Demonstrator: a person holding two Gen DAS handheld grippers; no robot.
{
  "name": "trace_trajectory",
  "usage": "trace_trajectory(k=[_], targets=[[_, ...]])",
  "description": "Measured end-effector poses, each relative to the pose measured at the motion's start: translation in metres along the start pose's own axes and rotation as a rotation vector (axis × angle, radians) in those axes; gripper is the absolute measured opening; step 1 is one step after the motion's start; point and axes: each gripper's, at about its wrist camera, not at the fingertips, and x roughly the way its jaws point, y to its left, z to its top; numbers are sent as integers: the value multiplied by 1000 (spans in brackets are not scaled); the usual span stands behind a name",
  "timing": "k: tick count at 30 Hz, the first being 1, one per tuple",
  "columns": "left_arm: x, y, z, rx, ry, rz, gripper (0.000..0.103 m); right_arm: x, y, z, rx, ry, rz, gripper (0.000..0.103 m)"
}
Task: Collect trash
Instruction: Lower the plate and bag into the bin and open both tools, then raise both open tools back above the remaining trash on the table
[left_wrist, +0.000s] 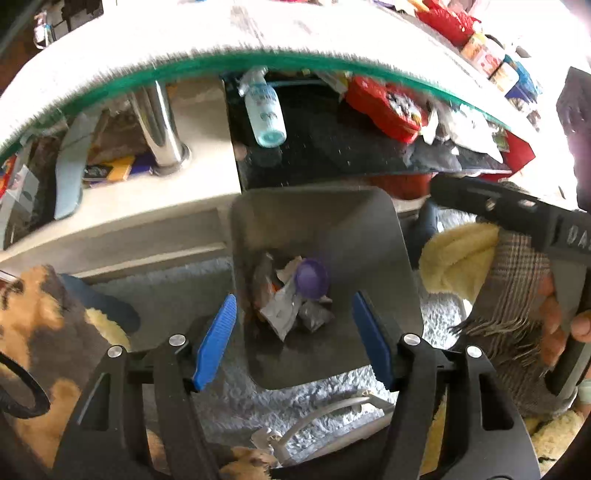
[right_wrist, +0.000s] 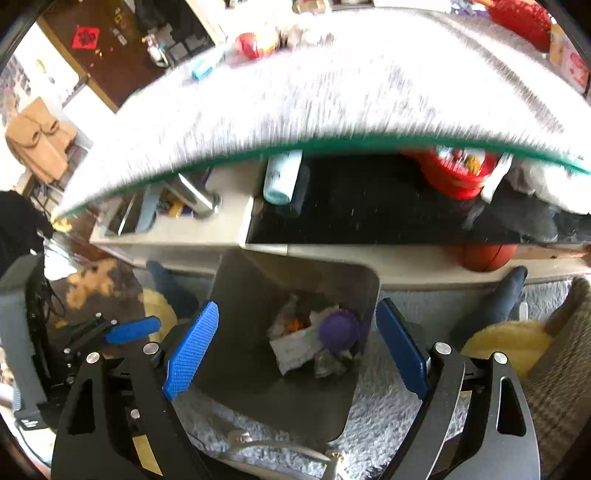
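A grey square bin (left_wrist: 384, 236) stands on the shaggy rug in front of a glass-topped table. Inside lie a purple cup (left_wrist: 312, 277), crumpled silver wrappers (left_wrist: 282, 312) and scraps. My left gripper (left_wrist: 295, 343) hovers over the bin, open and empty, blue pads wide apart. In the right wrist view the same bin (right_wrist: 240, 291) holds the purple cup (right_wrist: 338, 330) and wrappers (right_wrist: 299, 347). My right gripper (right_wrist: 297, 350) is also open and empty above the bin. The left gripper's blue pad (right_wrist: 133, 329) shows at the left there.
The glass table edge (left_wrist: 258, 61) hangs over a lower shelf holding a pale blue bottle (left_wrist: 264, 110), red packets (left_wrist: 384, 107) and papers. A chrome table leg (left_wrist: 162, 129) stands left. A basketball (right_wrist: 484, 256) lies under the shelf. Yellow slippers (left_wrist: 454, 254) sit beside the bin.
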Motion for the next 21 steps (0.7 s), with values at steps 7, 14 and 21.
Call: trace_trajectory(k=[7, 14, 21], targets=[[-31, 6, 26, 4, -75, 22, 64, -41, -5, 37, -6, -115, -12, 88], [-51, 14, 62, 22, -123, 66, 64, -45, -12, 74, -17, -161, -57, 88], [-52, 33, 108, 12, -156, 78, 63, -24, -20, 106, -16, -153, -88, 64]])
